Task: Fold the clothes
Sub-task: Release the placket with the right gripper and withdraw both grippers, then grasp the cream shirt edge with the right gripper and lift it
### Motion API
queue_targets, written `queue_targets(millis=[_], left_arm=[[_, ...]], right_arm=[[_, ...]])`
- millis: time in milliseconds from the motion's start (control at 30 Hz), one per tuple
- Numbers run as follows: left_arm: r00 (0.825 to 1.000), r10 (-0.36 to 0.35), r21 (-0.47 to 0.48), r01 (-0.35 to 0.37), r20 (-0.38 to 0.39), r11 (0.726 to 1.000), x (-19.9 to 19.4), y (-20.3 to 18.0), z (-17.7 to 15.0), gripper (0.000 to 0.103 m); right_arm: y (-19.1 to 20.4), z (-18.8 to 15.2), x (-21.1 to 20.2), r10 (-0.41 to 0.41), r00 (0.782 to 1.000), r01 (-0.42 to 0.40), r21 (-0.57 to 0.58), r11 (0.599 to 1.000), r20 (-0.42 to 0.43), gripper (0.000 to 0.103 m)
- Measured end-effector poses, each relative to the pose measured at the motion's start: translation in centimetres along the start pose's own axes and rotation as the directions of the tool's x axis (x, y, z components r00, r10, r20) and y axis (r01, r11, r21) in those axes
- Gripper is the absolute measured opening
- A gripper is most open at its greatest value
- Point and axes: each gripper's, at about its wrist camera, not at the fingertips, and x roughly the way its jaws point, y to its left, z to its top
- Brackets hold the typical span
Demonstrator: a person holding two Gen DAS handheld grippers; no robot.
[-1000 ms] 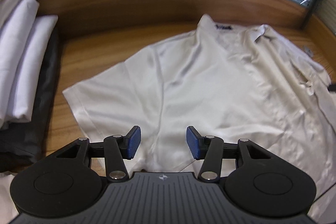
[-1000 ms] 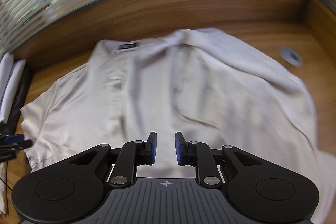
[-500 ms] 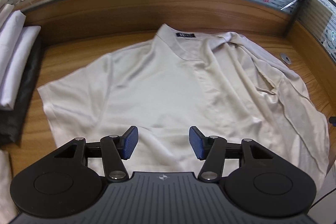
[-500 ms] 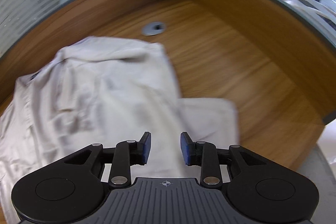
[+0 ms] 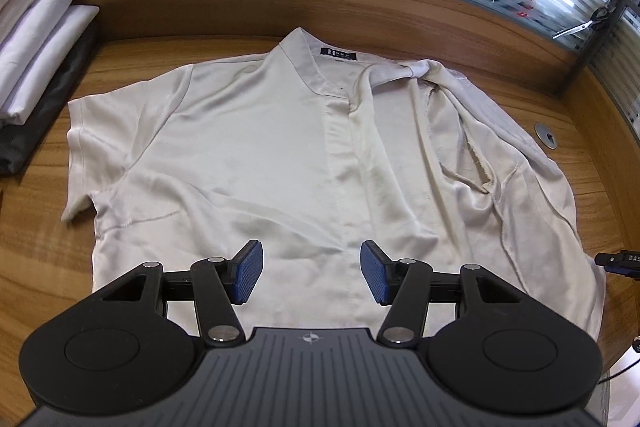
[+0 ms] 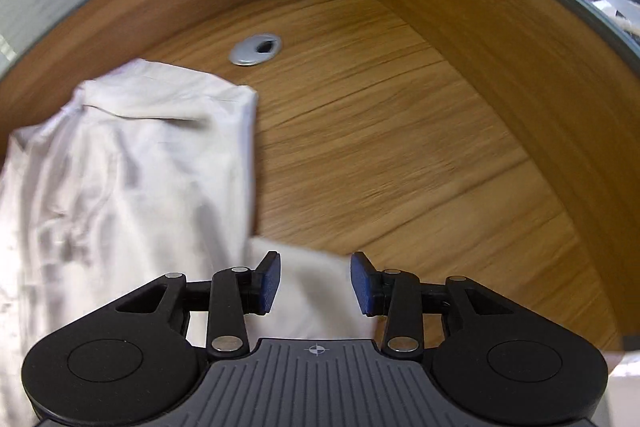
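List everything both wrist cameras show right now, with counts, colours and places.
shirt: one, cream, spread on the desk, its right side bunched and folded inward
folded clothes: one stack, white over dark, far left edge of the desk
cable grommet: one, silver, on bare wood beyond the shirt's right side
scissors: one pair, hanging at the partition, upper right
desk: one, wood, with frosted glass partition behind
left gripper: black with blue pads, open above the hem
right gripper: same colours, jaws opening over a shirt corner
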Motion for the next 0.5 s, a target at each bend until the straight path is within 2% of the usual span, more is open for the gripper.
queue_targets(millis=[233,267,300,333,500], left_arm=[[1.0,0.026,-0.028,-0.026,-0.007,0.999,-0.5,-0.8,-1.5,0.061],[1.0,0.029,-0.031,-0.03,-0.01,0.999,-0.5,-0.8,-1.7,0.061],[0.999,0.031,-0.032,-0.031,-0.011,0.999,-0.5,-0.8,-1.7,0.061],[0.999,0.032,-0.032,-0.033,-0.013,0.999,-0.6,-0.7,-1.8,0.061],[0.999,0.031,-0.01,-0.032,-0.019,0.999,-0.7,-0.5,-1.2,0.061]], right_arm=[[-0.6,-0.1,1.2,0.028,0.998,-0.034,-0.083,0.996,-0.063,0.04],[-0.8,-0.1,1.2,0.037,0.997,-0.042,-0.081,0.996,-0.067,0.034],[-0.9,-0.2,1.2,0.045,0.996,-0.051,-0.079,0.996,-0.072,0.012],[-1.1,-0.2,1.1,0.054,0.996,-0.059,-0.072,0.996,-0.07,0.004],[-1.9,0.0,-2.3,0.071,0.997,-0.07,-0.023,0.997,0.027,0.004]])
